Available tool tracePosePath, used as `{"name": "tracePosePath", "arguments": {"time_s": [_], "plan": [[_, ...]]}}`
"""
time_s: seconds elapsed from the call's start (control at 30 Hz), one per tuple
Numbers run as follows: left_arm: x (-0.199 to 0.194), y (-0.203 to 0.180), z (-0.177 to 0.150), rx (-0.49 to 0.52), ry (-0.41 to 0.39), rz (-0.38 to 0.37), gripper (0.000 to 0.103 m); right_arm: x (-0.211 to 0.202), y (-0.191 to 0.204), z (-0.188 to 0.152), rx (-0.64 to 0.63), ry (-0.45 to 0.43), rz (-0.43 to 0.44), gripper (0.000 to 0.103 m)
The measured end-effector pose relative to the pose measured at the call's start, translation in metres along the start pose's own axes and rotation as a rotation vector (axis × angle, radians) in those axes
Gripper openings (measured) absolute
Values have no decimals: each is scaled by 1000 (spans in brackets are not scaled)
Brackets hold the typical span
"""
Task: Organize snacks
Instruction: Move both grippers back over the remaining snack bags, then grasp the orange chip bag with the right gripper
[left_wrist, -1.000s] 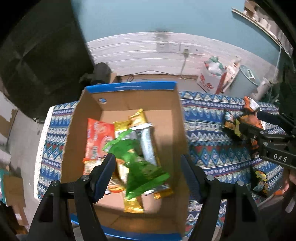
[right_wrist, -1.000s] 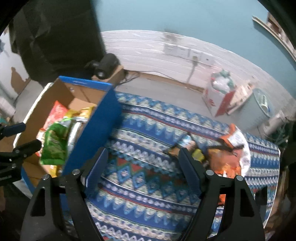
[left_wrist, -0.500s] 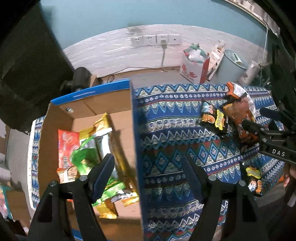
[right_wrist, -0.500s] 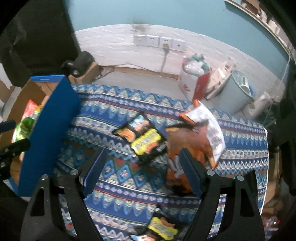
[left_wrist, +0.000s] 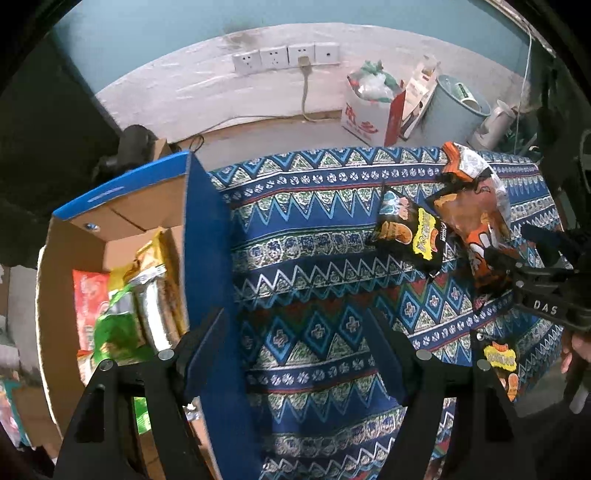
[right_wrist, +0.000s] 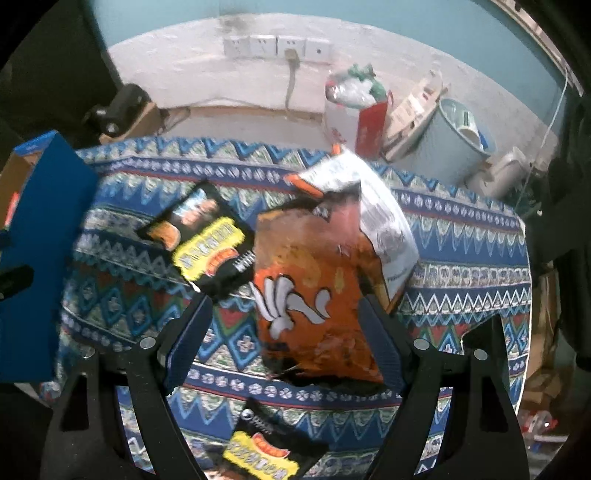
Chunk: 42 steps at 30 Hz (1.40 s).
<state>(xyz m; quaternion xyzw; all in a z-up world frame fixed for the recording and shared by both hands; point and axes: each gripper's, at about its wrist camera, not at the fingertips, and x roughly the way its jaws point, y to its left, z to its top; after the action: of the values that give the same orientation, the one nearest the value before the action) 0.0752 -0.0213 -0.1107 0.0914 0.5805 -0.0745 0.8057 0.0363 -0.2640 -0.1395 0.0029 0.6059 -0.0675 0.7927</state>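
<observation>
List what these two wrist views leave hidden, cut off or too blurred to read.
- Left wrist view: the box's blue wall and the left gripper hide part of the snacks inside.
- Right wrist view: the black-and-yellow packet is cut off by the bottom edge.
- Right wrist view: the print on the orange chip bag is blurred, unreadable.
- Right wrist view: the box is mostly off the left edge.

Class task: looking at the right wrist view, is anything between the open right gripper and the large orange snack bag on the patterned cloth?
Nothing visible does. The right gripper, open and empty, hangs over the large orange snack bag. The small black-and-yellow snack packet lies beside it, tucked against its left edge, not over it.
</observation>
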Motion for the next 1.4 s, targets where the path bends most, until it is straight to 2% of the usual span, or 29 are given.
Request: {"name": "tracePosePath", "arguments": {"time_s": [0.37, 0.5, 0.57, 0.67, 0.9, 1.07, 1.27, 1.4], "plan": [[41, -14, 18, -8, 50, -27, 77, 46, -10, 1, -12, 90, -31, 80], [51, -17, 21, 1, 69, -30, 77, 61, -8, 3, -67, 121, -73, 80], [53, -15, 21, -1, 74, -30, 77, 62, -5, 3, -105, 123, -97, 64], [53, -12, 20, -6, 80, -34, 77, 60, 4, 2, -157, 125, -61, 53], [47, -14, 14, 18, 81, -23, 77, 49, 36, -10, -277, 144, 13, 45], [44, -19, 15, 7, 70, -22, 80, 40, 28, -16, -218, 119, -5, 41], [51, -29, 21, -68, 96, -81, 81, 26, -7, -13, -94, 65, -2, 38], [59, -40, 28, -133, 116, -114, 81, 19, -23, -6, -55, 43, -1, 38]]}}
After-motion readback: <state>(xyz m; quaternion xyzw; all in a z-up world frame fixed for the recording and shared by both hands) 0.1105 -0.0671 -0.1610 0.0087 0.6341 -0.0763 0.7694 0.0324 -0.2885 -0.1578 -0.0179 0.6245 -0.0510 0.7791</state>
